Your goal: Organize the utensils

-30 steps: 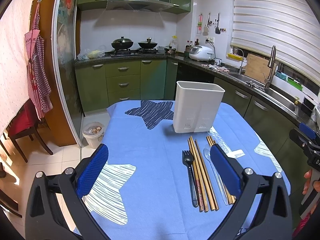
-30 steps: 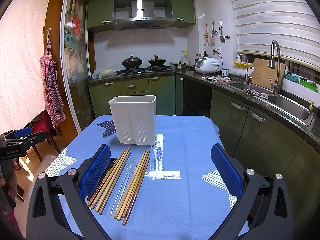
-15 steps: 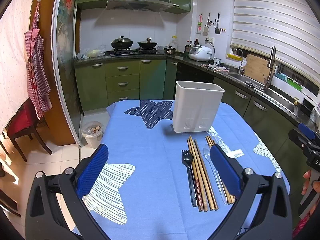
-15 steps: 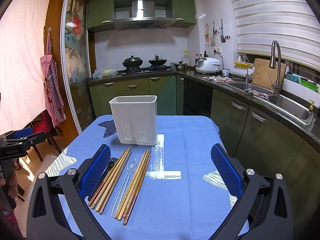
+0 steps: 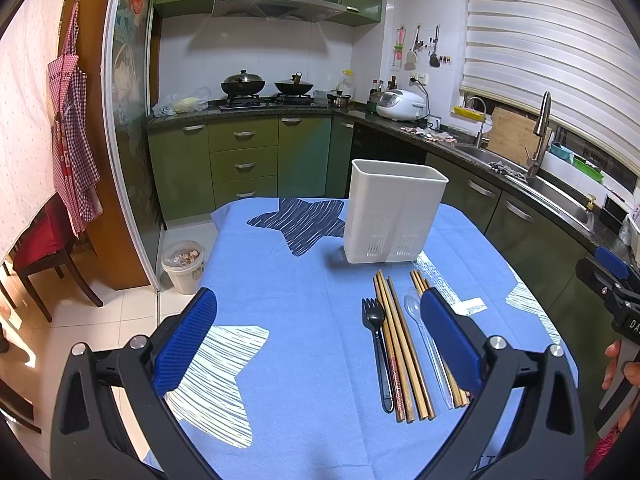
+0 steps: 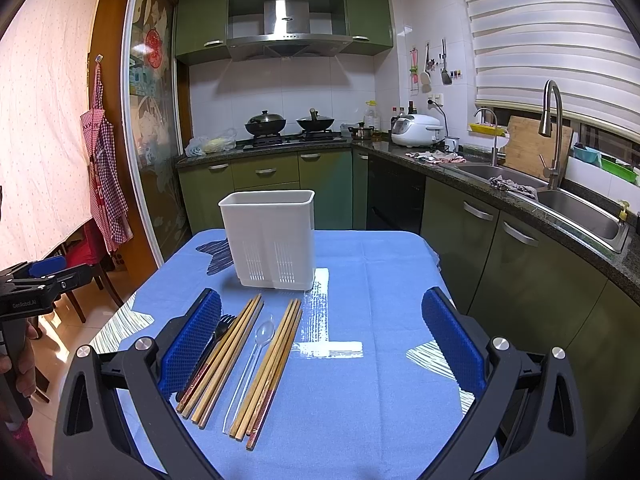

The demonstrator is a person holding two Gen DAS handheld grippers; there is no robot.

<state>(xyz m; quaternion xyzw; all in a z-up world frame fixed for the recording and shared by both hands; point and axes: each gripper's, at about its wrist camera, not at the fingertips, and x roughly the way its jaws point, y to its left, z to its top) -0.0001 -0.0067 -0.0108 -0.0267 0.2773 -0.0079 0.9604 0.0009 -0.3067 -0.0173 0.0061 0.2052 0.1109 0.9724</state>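
A white slotted utensil holder (image 5: 394, 211) stands upright on the blue tablecloth; it also shows in the right wrist view (image 6: 272, 238). In front of it lie a black plastic fork (image 5: 377, 344), wooden chopsticks (image 5: 400, 346), a clear plastic spoon (image 5: 424, 338) and more chopsticks (image 6: 274, 364) in a row. My left gripper (image 5: 320, 344) is open and empty, above the cloth left of the utensils. My right gripper (image 6: 320, 344) is open and empty; its left finger (image 6: 190, 344) hides part of the fork (image 6: 222, 326).
The table (image 6: 384, 392) has a blue cloth with star patterns. A white paper tag (image 5: 474, 306) lies right of the utensils. Green kitchen cabinets and a sink (image 6: 576, 212) line the right side. A small bin (image 5: 183, 256) and a chair (image 5: 44, 248) stand left of the table.
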